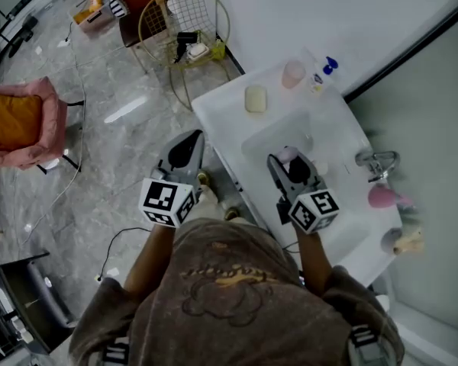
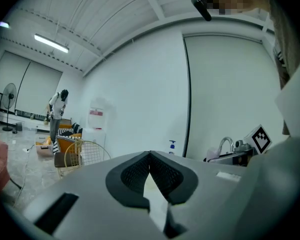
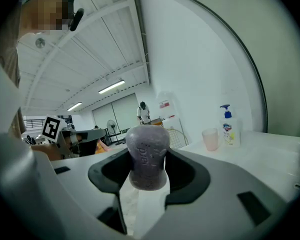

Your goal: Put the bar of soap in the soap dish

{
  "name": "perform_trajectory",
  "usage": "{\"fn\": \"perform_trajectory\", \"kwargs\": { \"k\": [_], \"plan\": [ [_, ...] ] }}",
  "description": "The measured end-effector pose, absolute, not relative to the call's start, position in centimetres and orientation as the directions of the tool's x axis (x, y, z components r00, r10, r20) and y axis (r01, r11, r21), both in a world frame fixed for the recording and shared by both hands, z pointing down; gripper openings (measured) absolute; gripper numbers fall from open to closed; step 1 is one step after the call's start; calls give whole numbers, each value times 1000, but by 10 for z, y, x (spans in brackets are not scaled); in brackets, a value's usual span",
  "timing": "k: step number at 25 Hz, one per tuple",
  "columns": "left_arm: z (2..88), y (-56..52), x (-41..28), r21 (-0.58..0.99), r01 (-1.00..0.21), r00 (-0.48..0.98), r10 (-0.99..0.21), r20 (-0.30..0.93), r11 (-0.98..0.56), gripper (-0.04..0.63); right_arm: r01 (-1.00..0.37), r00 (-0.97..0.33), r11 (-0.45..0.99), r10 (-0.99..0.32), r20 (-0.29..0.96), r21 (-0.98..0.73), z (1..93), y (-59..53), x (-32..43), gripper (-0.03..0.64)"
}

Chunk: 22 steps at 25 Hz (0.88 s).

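Your right gripper [image 1: 284,165] is clamped on the bar of soap [image 3: 148,154]. The purplish bar stands upright between the pads, held above the basin [image 1: 269,142] near the front edge of the counter [image 1: 214,107]. Your left gripper [image 2: 150,159] has its jaws pressed together with nothing between them, and it hangs off the counter's left edge, over the floor.

So the pick is done and you are in the carry. The cream, rounded piece near the counter's far-left corner looks to be the soap dish [image 1: 255,98] — the head view is too coarse to be sure. It sits well apart from the bar. The next move likely calls for a reach forward and left across the basin. Then tip the bar flat and lower it onto the dish before you part the jaws, as a release from height could let it skid.

Writing: the bar carries embossed letters that seem to begin "pe" — the rest curves out of sight. The pump bottle [image 3: 228,128] beside the pink cup [image 3: 209,139] shows a blue and yellow label, with print too small to read.
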<state>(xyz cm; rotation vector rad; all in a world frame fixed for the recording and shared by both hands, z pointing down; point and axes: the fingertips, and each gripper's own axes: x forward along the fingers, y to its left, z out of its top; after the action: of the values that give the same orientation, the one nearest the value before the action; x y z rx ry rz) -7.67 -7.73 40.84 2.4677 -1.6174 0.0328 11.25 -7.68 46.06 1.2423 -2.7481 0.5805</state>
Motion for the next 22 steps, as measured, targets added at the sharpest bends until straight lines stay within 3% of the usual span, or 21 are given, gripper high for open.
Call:
{"fn": "perform_trajectory", "kwargs": {
  "k": [11,22],
  "plan": [
    [408,-206,-94,157,-827,560,-815,149,-540,5,-824,-555,488,-796,240,-288,457,-183,84,213],
    [418,-268,-104,191,-754,655,-739,157,-628,5,-882,-460,396,-838,292,-254,458,-242,65,213]
  ]
}}
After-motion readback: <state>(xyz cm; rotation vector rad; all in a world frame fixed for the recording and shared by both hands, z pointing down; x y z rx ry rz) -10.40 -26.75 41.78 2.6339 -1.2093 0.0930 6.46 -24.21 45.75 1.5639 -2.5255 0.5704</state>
